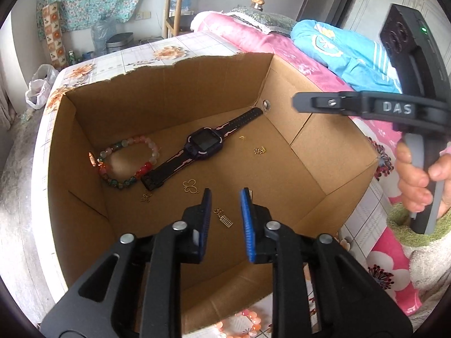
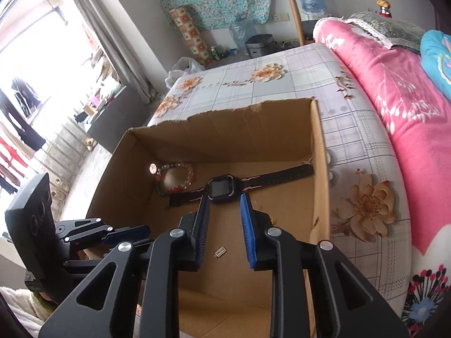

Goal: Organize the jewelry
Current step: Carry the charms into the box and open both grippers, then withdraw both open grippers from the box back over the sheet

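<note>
An open cardboard box (image 1: 169, 104) sits on a bed. On its floor lie a multicoloured bead bracelet (image 1: 126, 142), a dark smartwatch (image 1: 203, 143) with its strap laid out flat, and several small gold charms, among them a butterfly outline (image 1: 191, 186). My left gripper (image 1: 225, 194) hangs open over the box's near part. A gold abacus-shaped charm (image 1: 225, 219) lies on the floor below the gap, free of the pads. My right gripper (image 2: 224, 200) is open too, above the same charm (image 2: 220, 252), with the watch (image 2: 221, 187) and the bracelet (image 2: 186, 166) beyond it.
The bed has a floral plaid sheet (image 2: 282, 84). A pink blanket (image 2: 394, 98) and a blue folded cloth (image 1: 338, 53) lie to the right. Another pink bead bracelet (image 1: 248, 321) rests on the sheet outside the box's near wall. A hand (image 1: 417, 180) holds the right gripper's handle.
</note>
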The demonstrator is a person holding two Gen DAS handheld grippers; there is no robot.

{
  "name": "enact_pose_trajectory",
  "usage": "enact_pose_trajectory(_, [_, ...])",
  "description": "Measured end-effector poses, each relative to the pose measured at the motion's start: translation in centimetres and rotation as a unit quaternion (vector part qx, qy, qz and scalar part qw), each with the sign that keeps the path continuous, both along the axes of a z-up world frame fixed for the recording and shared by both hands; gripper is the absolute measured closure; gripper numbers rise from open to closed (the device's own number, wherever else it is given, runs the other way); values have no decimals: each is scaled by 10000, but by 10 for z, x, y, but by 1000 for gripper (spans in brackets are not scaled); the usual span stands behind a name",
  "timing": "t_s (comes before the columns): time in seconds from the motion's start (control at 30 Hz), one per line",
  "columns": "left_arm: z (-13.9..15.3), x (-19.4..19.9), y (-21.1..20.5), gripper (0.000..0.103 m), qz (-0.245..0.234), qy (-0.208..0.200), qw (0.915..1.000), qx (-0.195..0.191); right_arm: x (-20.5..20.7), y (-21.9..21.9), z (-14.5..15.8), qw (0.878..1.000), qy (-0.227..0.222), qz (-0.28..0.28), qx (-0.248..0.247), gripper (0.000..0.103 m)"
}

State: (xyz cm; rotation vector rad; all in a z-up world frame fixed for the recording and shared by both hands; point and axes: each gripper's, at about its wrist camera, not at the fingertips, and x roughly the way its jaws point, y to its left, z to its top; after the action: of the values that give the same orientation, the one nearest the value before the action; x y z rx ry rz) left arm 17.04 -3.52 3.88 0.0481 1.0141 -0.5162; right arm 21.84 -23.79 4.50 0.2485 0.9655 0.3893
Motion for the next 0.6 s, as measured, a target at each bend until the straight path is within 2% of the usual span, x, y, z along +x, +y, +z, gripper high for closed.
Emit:
enact_pose_trajectory(0.1, [6, -6, 0, 73, 75, -100, 9999, 63, -12, -7, 7, 9999, -131, -89, 21, 74])
enact_pose_trajectory(0.17, [10, -10, -2, 61, 127, -189, 9996, 176, -22, -12, 11, 9997, -197, -141, 90, 73])
enact_pose_trajectory(0.33, [22, -19, -6, 41, 292, -434, 9971, 550, -44, -20, 14, 9991, -290, -271, 177, 68])
enact_pose_trajectory(0.47, [28, -24, -9, 31, 452, -569, 9939, 825, -57, -23, 18, 9986, -331, -377, 189, 60])
enact_pose_trajectory(0.6, [33, -29, -9, 26, 580, -704, 9902, 1054, -70, -22, 24, 9977, -478, -485, 44, 57])
